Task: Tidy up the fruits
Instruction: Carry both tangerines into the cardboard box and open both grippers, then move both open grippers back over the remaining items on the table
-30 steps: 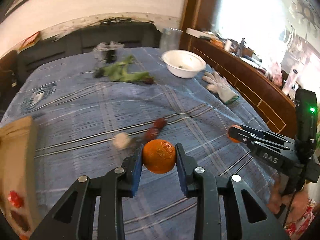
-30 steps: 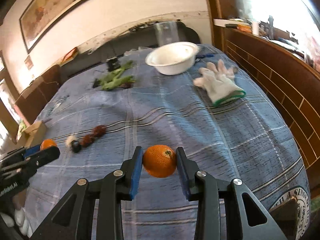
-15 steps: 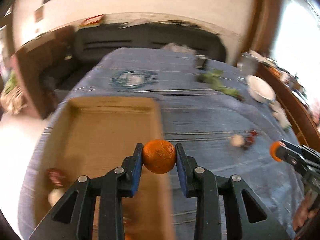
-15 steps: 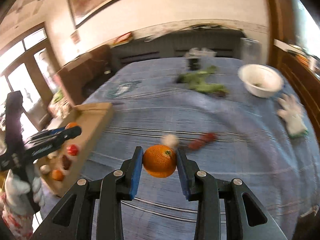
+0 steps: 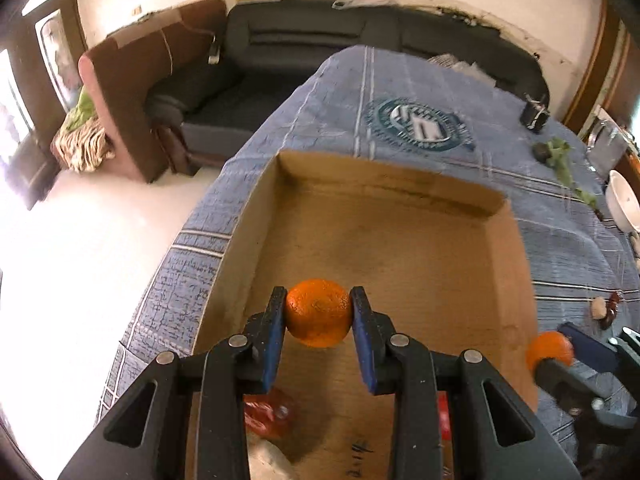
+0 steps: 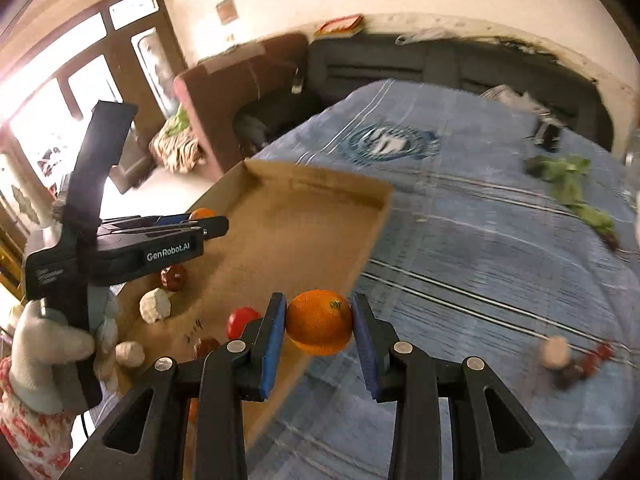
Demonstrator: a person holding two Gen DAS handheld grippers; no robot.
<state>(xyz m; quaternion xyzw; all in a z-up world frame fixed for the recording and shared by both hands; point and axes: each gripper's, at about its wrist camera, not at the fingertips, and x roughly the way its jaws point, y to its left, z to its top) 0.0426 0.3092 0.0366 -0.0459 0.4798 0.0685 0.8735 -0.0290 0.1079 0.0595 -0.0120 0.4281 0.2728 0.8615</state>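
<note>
My left gripper (image 5: 318, 314) is shut on an orange (image 5: 318, 312) and holds it above the open cardboard box (image 5: 384, 184). It also shows in the right wrist view (image 6: 212, 224), over the box's near left part. My right gripper (image 6: 319, 320) is shut on a second orange (image 6: 319, 322), above the box's right wall (image 6: 372, 236); that orange shows in the left wrist view (image 5: 549, 350) at the right. Several small fruits lie in the box: a red one (image 6: 242, 320), a dark red one (image 6: 174, 277), a pale one (image 6: 155, 306).
The box sits on a table with a blue plaid cloth (image 6: 480, 240). Small fruits (image 6: 568, 360) lie loose on the cloth to the right. Green leaves (image 6: 568, 184) and a white bowl (image 5: 624, 204) are farther back. A dark sofa (image 5: 360, 40) stands beyond the table.
Both grippers have swung left with their oranges, from over the open cloth to the cardboard box. The left one now hangs over the box's inside.
</note>
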